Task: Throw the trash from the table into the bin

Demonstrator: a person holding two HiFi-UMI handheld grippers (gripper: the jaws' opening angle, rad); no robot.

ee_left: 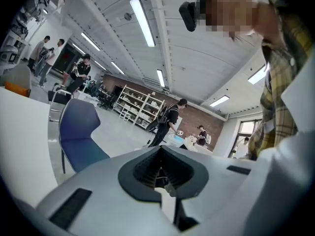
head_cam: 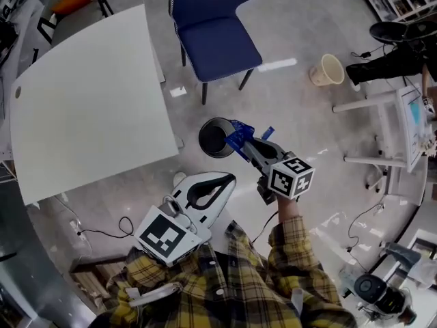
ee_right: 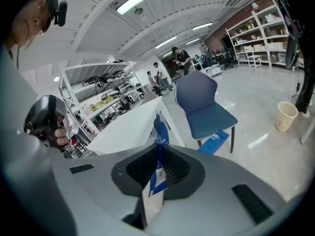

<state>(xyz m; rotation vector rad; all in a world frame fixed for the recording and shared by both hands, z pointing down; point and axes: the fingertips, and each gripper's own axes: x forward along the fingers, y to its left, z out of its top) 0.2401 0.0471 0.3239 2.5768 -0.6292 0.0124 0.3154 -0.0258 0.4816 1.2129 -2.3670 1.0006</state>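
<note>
Head view: right tool (head_cam: 244,145) clamped on blue wrapper (head_cam: 235,134) at right edge of mid-frame bin (head_cam: 203,137), left tool (head_cam: 227,180) closed, empty; centre wrapper over the mouth before letting go.

My left gripper (head_cam: 220,182) is a smooth white shell with a dark ribbed hollow behind its jaws. My right gripper (head_cam: 239,139) looks greyer. Each carries one of the marker cubes (head_cam: 291,178), white with black squares, and my shirt sleeves (head_cam: 300,262) are yellow-and-dark plaid.
</note>
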